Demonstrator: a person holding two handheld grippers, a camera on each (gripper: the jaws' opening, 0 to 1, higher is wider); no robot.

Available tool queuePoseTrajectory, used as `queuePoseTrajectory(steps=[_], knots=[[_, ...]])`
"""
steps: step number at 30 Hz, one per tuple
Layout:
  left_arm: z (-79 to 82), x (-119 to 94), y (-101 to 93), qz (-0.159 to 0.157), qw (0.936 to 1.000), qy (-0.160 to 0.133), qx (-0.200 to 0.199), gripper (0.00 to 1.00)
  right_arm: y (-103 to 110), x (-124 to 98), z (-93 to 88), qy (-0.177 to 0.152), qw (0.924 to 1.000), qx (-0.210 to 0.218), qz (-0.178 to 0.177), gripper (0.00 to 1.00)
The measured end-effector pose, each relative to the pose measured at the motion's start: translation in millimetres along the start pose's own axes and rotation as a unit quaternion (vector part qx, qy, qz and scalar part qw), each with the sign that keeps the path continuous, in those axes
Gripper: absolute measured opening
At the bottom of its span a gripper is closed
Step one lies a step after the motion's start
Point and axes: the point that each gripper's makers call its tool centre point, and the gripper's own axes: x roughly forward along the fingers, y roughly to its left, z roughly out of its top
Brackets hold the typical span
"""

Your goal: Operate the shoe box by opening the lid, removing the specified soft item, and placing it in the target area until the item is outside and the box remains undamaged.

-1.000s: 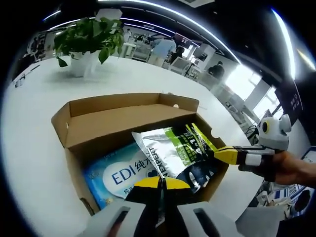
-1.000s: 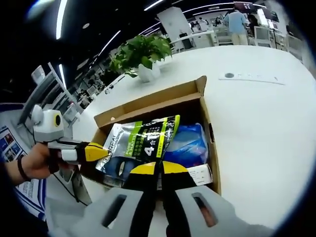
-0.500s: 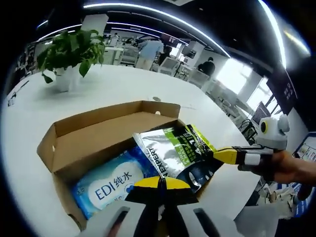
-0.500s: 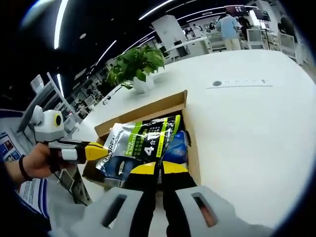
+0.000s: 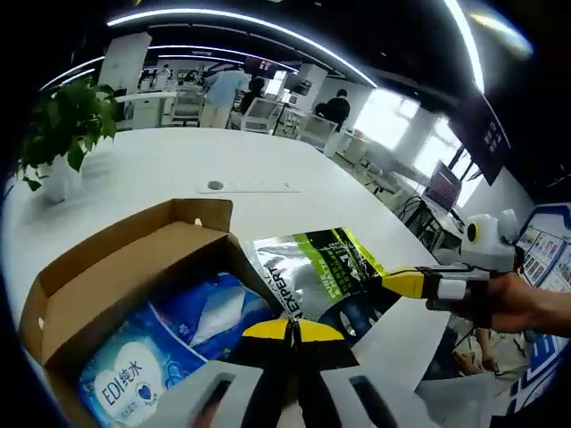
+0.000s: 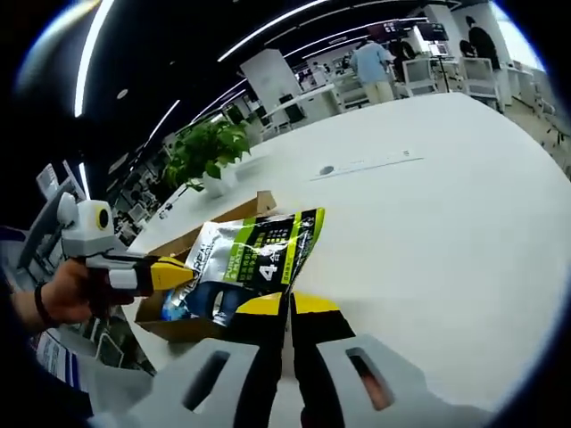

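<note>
Pouch point(image 5: 323, 281) is out of the shoe box point(image 5: 107, 285) and hangs in the air between both tools, over the box's near corner and the white table point(image 5: 294, 169). Left gripper point(image 5: 290, 328) has its yellow-tipped jaws closed together on the pouch's lower edge; right gripper point(image 6: 287, 303) does the same from its side, jaws pinched with no gap visible, the pouch fanning up and away from the tips. In each view the other tool comes in from the side and its yellow tip meets the pouch's edge, so it is a two-point hold, pouch stretched roughly flat, long axis running between the two grips. What matters for the set-down: the box lies left of the right gripper's jaws and partly under the pouch, open table lies right and ahead, so I judge the carry should go that way, clear of the box wall. Neither arm is clearly nearer; right one faces the free table. Left gripper view adds what the other lacks: inside the box, a blue wipes pack point(image 5: 143, 357) lying flat, lid flap folded back, cardboard looking intact. Right gripper view shows the wide bare table and the potted plant point(image 6: 207, 153) beyond the box; the box interior is mostly hidden there by the pouch, and the target area is not marked that I can tell.
</note>
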Motion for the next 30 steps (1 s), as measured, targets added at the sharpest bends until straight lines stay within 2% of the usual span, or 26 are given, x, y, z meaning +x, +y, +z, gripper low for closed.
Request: queuePoseTrajectory(steps=[4,11,23,30], knots=[[1.3,17.2,-25.0,-0.021,0.9996,0.010,0.017,0.01,-22.1,-21.3,-2.1,-0.010,0.9997,0.014,-0.019,0.01],[-1.7,36.6,-53.7,-0.042,0.9983,0.024,0.033,0.01,-47.7,-45.3,-6.4,-0.021,0.9985,0.030,-0.040,0.01],[-2.9,49.5,-69.0,-0.049,0.9973,0.035,0.043,0.01,-63.5,-56.5,-8.0,-0.026,0.9976,0.043,-0.047,0.01],[6.0,57.8,-73.2,-0.048,0.9973,0.033,0.044,0.01,-72.9,-55.9,-0.4,-0.025,0.9977,0.042,-0.046,0.01]])
